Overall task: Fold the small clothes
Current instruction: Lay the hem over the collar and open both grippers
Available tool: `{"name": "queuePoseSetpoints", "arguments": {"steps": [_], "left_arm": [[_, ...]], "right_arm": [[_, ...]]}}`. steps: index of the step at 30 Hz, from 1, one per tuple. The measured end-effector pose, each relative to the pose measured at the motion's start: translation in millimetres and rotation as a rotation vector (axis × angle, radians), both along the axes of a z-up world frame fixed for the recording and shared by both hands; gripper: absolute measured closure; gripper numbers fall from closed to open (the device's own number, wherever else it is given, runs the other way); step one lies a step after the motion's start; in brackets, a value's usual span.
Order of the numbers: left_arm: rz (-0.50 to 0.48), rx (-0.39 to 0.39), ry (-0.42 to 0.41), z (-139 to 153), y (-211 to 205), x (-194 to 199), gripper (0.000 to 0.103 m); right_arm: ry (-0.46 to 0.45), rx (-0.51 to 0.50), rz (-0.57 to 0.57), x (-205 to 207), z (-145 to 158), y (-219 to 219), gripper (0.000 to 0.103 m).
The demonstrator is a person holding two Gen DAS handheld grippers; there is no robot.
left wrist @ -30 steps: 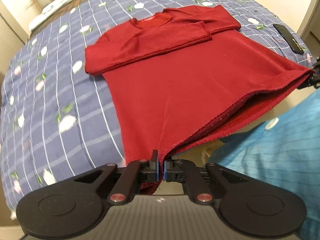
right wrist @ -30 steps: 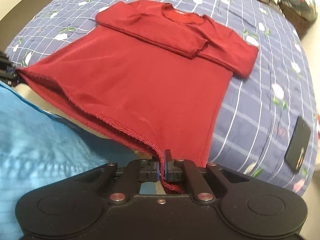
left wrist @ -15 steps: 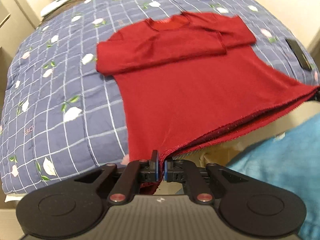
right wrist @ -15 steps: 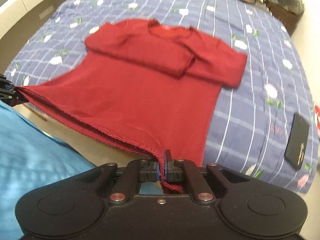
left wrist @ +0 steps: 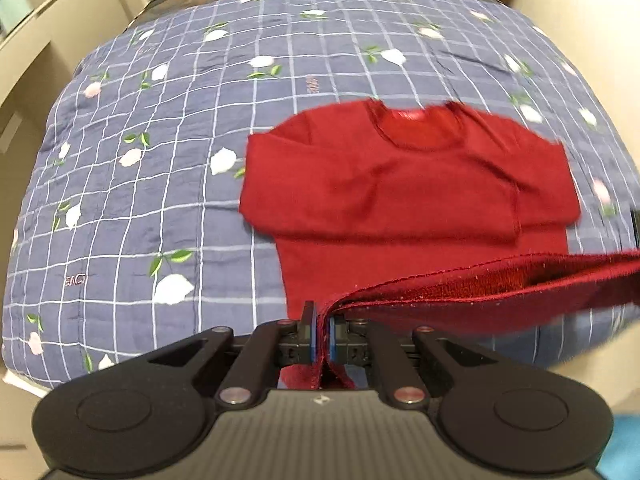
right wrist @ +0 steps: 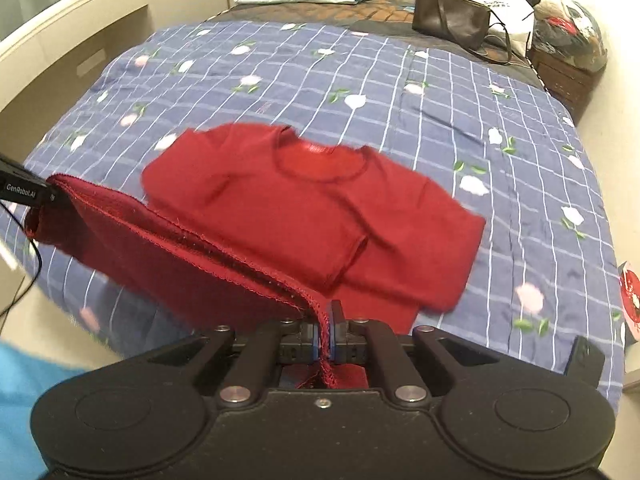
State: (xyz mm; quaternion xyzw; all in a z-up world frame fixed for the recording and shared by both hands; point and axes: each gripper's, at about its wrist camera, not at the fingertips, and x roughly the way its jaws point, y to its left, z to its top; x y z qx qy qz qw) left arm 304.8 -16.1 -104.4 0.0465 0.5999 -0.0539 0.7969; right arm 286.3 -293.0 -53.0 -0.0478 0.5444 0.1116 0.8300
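Both grippers are clamped on the bottom hem [right wrist: 224,264] of the red sweater [left wrist: 400,184]: my left gripper [left wrist: 320,338] pinches one hem corner between closed jaws, and my right gripper [right wrist: 327,338] pinches the other, a tuft of cloth poking out behind each pair of pads. The sweater lies on the checked quilt [left wrist: 160,128], neckline [right wrist: 320,160] at its far end, both sleeves already folded across the chest. Taking that neckline as my landmark, the hem is lifted clear of the quilt on the near side of it, stretched taut from one gripper to the other, so the hem runs crosswise while the garment's long axis runs straight from my grippers toward the neckline. I judge the coming move to be a forward carry of the hem onto the chest, halving the body. Neither hand is clearly nearer the neckline; they look level.

Compared with a second ago, the hem has risen and travelled toward the neckline: back then it hung off the bed edge, low, with most of the body spread flat. Now only a short strip of body shows between sleeves and hem, and the whole view is motion-blurred.
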Motion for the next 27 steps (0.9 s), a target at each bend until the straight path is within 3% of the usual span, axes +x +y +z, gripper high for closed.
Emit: {"name": "queuePoseSetpoints", "arguments": {"steps": [14,21,27], "left_arm": [[0.073,0.021,0.005,-27,-34,156,0.098],[0.115,0.055,0.05,-52,-39,207,0.098],[0.138,0.061,0.091,-67,-45,228,0.097]], "right_arm": [[0.021,0.018,0.009,155,-41,-32,0.098],[0.039,0.011,0.054,212,-64,-30,0.098],[0.074,0.01,0.068,234,-80,-28,0.097]]}}
